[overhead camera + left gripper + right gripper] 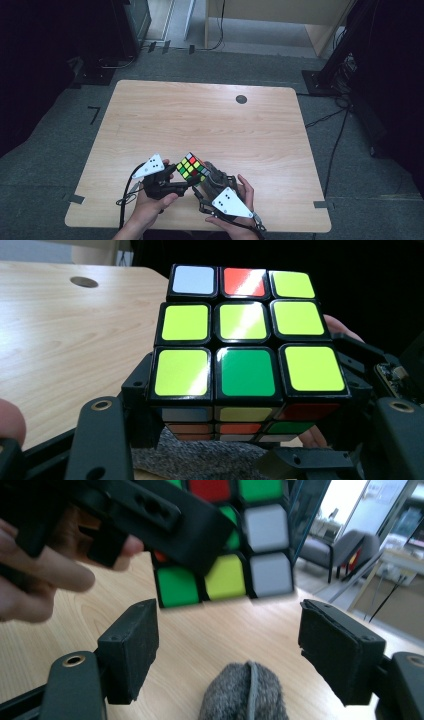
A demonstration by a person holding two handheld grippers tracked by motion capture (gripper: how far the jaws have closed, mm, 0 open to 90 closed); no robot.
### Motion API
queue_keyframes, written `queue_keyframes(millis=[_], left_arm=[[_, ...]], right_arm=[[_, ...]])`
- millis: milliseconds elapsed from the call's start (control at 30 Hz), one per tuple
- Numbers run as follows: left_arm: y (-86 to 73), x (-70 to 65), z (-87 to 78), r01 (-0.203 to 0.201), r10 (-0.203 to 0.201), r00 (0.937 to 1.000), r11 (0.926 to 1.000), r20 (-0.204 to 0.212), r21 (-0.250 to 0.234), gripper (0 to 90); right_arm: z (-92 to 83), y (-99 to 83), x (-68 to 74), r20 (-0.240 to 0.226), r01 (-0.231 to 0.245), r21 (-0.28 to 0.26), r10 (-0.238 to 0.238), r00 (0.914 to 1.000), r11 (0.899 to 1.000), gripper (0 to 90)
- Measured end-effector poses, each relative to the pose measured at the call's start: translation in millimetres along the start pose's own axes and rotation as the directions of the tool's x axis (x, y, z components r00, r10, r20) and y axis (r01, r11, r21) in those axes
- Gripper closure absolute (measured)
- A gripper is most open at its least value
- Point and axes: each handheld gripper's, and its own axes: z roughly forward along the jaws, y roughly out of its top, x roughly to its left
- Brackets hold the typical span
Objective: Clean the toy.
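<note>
A scrambled colour cube (191, 166) hangs a little above the near part of the wooden table (200, 120). My left gripper (183, 178) is shut on it from the left. In the left gripper view both jaws press the sides of the cube (245, 320), whose top face is mostly yellow. My right gripper (209, 184) is just right of the cube and below it. In the right gripper view it (235, 650) stands open, with the cube (270, 575) beyond its pads and untouched. A grey fuzzy lump (245, 695) lies low between the right jaws.
The table has a round cable hole (241, 99) at the far right. The same grey lump (200, 460) lies under the cube. Dark stands and cables flank the table on the carpet; chairs and a desk (400, 555) are far off.
</note>
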Motion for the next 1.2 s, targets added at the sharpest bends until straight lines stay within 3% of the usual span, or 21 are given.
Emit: queue_keyframes(millis=[200,333,433,500,567,700,733,800,867,933,967,1000,1033,1067,1133,1167,1200], left_arm=[[-3.1,-5.0,7.0,0.002,-0.003,0.9997,0.9995,0.024,0.031,33.7],[-2.3,-3.6,7.4,0.02,-0.022,0.999,0.9988,0.04,0.044,33.5],[-1.6,-2.9,7.8,0.031,-0.033,0.9984,0.9987,0.046,0.04,32.3],[0.5,-3.4,5.9,0.025,-0.025,0.9988,0.9995,0.041,0.021,26.9],[4.8,-2.6,1.0,0.008,-0.008,0.9998,1.0,0.017,0.0,18.7],[10.2,5.5,-14.0,-0.051,0.05,0.9986,0.9977,-0.018,-0.046,13.3],[10.0,9.6,-17.6,-0.084,0.082,0.9957,0.9955,-0.043,-0.043,13.9],[8.6,14.1,-20.3,-0.118,0.116,0.9919,0.9924,-0.052,-0.036,13.9],[5.4,15.8,-20.3,-0.169,0.167,0.984,0.9854,-0.062,-0.023,13.9],[0.6,11.4,-16.7,-0.265,0.266,0.9596,0.9641,-0.093,0.019,13.9],[-2.2,7.3,-14.1,-0.324,0.327,0.9384,0.945,-0.111,0.044,13.9],[-5.3,2.4,-11.2,-0.384,0.39,0.9122,0.9207,-0.125,0.067,13.9],[-10.1,-4.8,-8.6,-0.467,0.473,0.867,0.8809,-0.156,0.079,13.9],[-13.7,-10.0,-6.0,-0.524,0.533,0.8273,0.8463,-0.179,0.095,14.2],[-20.0,-17.9,0.3,-0.597,0.614,0.7612,0.7894,-0.209,0.144,14.2],[-22.6,-20.6,2.6,-0.622,0.642,0.7348,0.7666,-0.219,0.16,14.2],[-24.1,-22.3,3.8,-0.632,0.653,0.7245,0.7572,-0.221,0.165,14.2]], right_arm=[[-2.3,4.2,4.1,0.023,0.017,-0.056,-0.016,0.9996,0.998,31.2],[-4.3,5.5,6.0,0.031,0.038,-0.055,-0.037,0.9988,0.998,33.7],[-5.2,7.0,5.9,0.028,0.027,-0.041,-0.026,0.9993,0.999,34.4],[-5.7,7.2,4.2,0.012,0.012,-0.031,-0.011,0.9999,0.999,34.5],[-6.4,6.3,1.4,0.01,0.004,-0.014,-0.004,0.9999,1.0,34.5],[-9.9,6.7,-11.5,-0.002,-0.055,0.021,0.055,0.9985,0.998,34.5],[-10.8,7.6,-16.7,-0.012,-0.073,0.031,0.074,0.9972,0.997,34.5],[-15.2,11.5,-26.5,-0.022,-0.113,0.053,0.114,0.9933,0.992,34.5],[-19.1,16.8,-33.4,-0.026,-0.153,0.084,0.155,0.9875,0.985,34.5],[-22.2,22.2,-38.7,-0.034,-0.195,0.102,0.199,0.9795,0.976,34.5],[-23.2,24.3,-40.5,-0.038,-0.209,0.11,0.214,0.976,0.972,34.5],[-24.3,26.9,-41.9,-0.046,-0.238,0.119,0.245,0.9685,0.964,34.5],[-24.9,29.1,-42.9,-0.055,-0.26,0.123,0.268,0.9619,0.958,34.5],[-25.5,31.6,-43.3,-0.059,-0.283,0.136,0.293,0.9544,0.95,34.5],[-25.4,34.9,-43.2,-0.072,-0.328,0.168,0.344,0.9362,0.929,34.5],[-25.3,36.2,-43.4,-0.078,-0.35,0.186,0.369,0.9262,0.918,34.5],[-25.0,37.0,-43.3,-0.081,-0.375,0.203,0.397,0.9143,0.905,34.5]])
